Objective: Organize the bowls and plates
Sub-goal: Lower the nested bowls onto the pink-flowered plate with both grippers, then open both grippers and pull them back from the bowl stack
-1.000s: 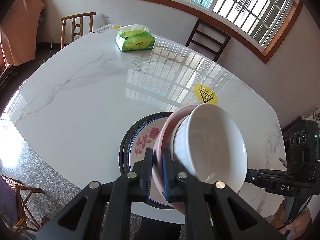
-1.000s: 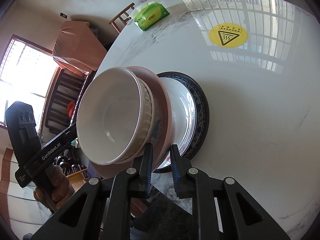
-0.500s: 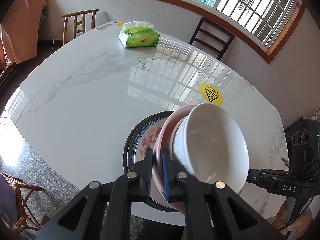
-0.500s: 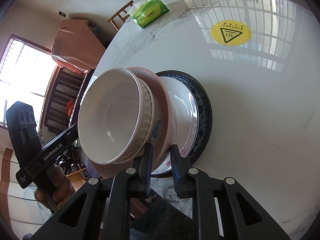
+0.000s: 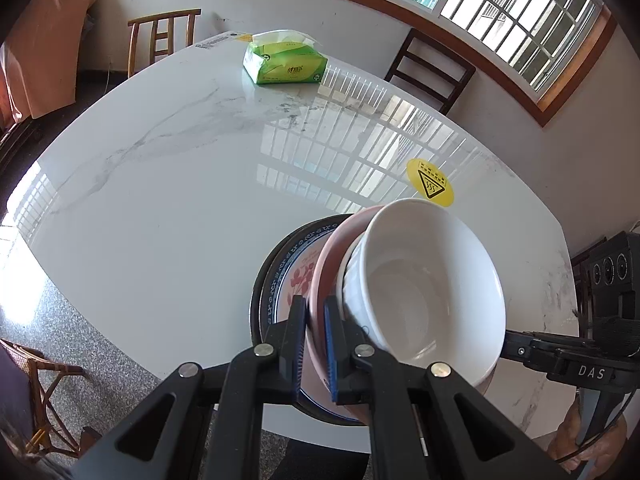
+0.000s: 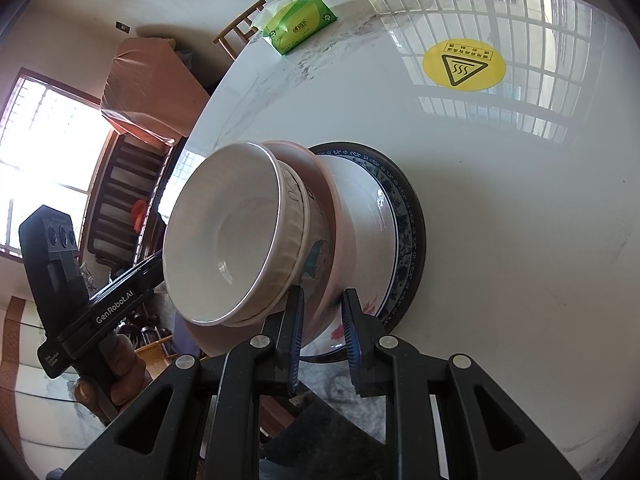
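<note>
Since the earlier frames, the stack has drifted slightly toward the near edge of the desk [image 5: 168, 200], and the right tool's [image 6: 322, 336] fingers now stand a little wider than before. The left tool [image 5: 312, 344] is unchanged: its jaws remain clamped on the rim of the pink plate [image 5: 320, 280], which carries the white bowl [image 5: 424, 288] tilted above the floral plate [image 5: 294, 280]. That floral plate lies in a dark-rimmed plate [image 6: 414, 232] flat on the desk near its near edge. The right tool's fingers straddle the pink plate's near rim with a gap on each side; whether either pad touches it is hard to tell. A green tissue pack [image 5: 284, 64] sits at the far side, and a yellow warning sticker [image 6: 464, 65] lies just beyond the stack.
</note>
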Demonstrator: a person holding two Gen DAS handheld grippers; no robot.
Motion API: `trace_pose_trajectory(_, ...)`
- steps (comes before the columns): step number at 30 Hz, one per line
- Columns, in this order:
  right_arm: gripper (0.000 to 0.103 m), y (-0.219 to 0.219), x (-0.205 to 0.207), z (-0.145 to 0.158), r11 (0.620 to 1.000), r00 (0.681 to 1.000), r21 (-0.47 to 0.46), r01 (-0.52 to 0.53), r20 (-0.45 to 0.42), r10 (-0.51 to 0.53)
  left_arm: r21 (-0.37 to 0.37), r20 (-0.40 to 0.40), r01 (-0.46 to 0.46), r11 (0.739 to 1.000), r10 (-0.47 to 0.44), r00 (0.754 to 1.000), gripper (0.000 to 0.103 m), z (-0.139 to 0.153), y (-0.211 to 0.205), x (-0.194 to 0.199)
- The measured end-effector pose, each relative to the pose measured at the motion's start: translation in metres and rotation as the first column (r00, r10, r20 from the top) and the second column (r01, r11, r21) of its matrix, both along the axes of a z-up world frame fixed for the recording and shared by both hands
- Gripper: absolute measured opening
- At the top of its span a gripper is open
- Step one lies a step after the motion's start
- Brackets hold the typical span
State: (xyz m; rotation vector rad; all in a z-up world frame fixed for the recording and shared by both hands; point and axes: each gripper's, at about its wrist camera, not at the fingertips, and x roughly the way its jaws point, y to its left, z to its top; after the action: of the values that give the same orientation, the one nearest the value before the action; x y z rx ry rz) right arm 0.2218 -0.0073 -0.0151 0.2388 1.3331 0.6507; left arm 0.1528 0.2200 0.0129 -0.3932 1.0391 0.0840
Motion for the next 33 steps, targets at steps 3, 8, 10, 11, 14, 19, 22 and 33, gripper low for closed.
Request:
trace_pose_trajectory(3, 0.021, 0.000, 0.001, -0.001, 1.000, 1.000, 0.002, 0.001, -0.001, -0.001, -0.003, 0.000, 0.002, 1.000, -0.002, 1.000, 0.007, -0.002, 0.001, 0.000)
trace_pose_trajectory(8, 0.021, -0.001, 0.000, -0.001, 1.000, 1.000, 0.002, 0.000, 0.019, -0.001, -0.013, 0.026, 0.000, 1.000, 0.000, 1.000, 0.007, -0.007, 0.003, -0.005)
trace_pose_trajectory(10, 0.021, -0.001, 0.000, 0.000, 1.000, 0.999, 0.005, -0.001, 0.035, 0.001, -0.024, 0.049, -0.020, 1.000, 0.021, 0.999, 0.009, -0.008, 0.005, -0.008)
trace_pose_trajectory(11, 0.021, -0.001, -0.001, -0.001, 1.000, 0.999, 0.011, 0.004, 0.041, -0.004, -0.023, 0.057, -0.032, 0.999, 0.033, 0.998, 0.011, -0.009, 0.006, -0.009)
trace_pose_trajectory(14, 0.022, 0.000, -0.004, 0.000, 1.000, 0.997, 0.016, 0.004, 0.079, -0.005, -0.029, 0.092, -0.053, 0.998, 0.055, 0.994, 0.016, -0.010, 0.010, -0.013)
trace_pose_trajectory(19, 0.033, -0.007, -0.019, 0.011, 0.999, 0.970, 0.029, 0.040, 0.238, -0.045, 0.062, 0.197, -0.055, 0.997, 0.042, 0.980, 0.023, -0.004, 0.004, -0.031)
trace_pose_trajectory(22, 0.047, -0.015, -0.035, 0.021, 0.995, 0.935, 0.077, 0.068, 0.342, -0.090, 0.170, 0.259, -0.059, 0.984, 0.013, 0.966, 0.026, 0.000, -0.006, -0.046)
trace_pose_trajectory(33, 0.092, -0.006, -0.131, 0.031, 0.977, 0.607, 0.057, 0.206, 0.775, -0.174, 0.324, 0.425, -0.096, 0.941, -0.054, 0.904, 0.027, -0.009, -0.037, -0.102)
